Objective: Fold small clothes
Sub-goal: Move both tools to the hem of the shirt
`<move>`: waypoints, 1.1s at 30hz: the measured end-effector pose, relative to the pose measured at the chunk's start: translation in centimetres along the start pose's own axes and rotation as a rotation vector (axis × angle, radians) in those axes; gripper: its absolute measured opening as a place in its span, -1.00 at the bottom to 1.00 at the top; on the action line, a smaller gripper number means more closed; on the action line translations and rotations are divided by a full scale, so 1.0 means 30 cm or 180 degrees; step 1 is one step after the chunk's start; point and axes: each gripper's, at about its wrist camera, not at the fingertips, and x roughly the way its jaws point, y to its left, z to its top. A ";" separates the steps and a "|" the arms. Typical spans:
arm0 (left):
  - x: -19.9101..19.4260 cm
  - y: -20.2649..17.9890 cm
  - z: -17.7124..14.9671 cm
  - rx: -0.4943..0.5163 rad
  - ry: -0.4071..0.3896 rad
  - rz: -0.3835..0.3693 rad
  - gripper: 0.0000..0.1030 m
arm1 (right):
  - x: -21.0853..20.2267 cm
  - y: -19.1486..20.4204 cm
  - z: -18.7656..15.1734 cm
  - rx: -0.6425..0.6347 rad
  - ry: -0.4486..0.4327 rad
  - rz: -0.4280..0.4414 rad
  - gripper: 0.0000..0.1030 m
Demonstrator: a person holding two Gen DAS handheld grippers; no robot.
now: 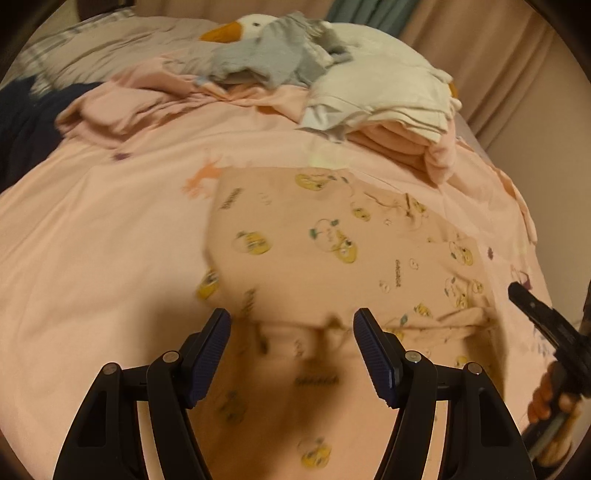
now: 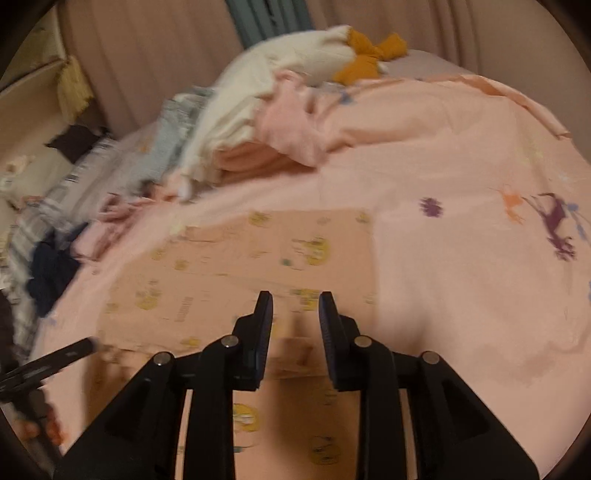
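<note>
A small peach garment (image 1: 332,236) printed with yellow cartoon birds lies spread flat on the pink bedsheet (image 1: 92,221). My left gripper (image 1: 291,321) hovers over the garment's near edge, open wide with nothing between its pads. In the right wrist view the same garment (image 2: 240,266) lies ahead of my right gripper (image 2: 295,306), whose jaws stand a little apart with only cloth below them. The right gripper's black finger (image 1: 532,310) and a hand show at the right edge of the left wrist view. The left gripper's tip (image 2: 55,360) shows at the left edge of the right wrist view.
At the back lies a pile: a grey garment (image 1: 266,59), folded white clothes (image 1: 380,99), pink clothes (image 1: 413,147) and a plush goose with an orange beak (image 1: 225,31). Dark navy cloth (image 1: 22,122) sits at the left. Beige curtains (image 2: 147,55) hang behind the bed.
</note>
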 end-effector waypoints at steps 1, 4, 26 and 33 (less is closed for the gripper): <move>0.018 -0.006 0.002 0.0022 0.0016 0.0022 0.32 | 0.007 0.012 -0.002 -0.0010 0.0067 0.0158 -0.51; 0.059 -0.009 -0.007 0.0073 0.0074 0.0069 0.27 | 0.056 0.050 -0.039 -0.0229 0.0306 0.0213 -0.62; -0.223 0.252 -0.299 -0.0567 0.0413 -0.0521 0.41 | -0.256 -0.173 -0.322 0.0354 0.0396 0.0431 0.12; -0.274 0.272 -0.434 -0.0748 0.0542 -0.0991 0.41 | -0.333 -0.254 -0.489 0.0631 0.0643 0.0551 0.12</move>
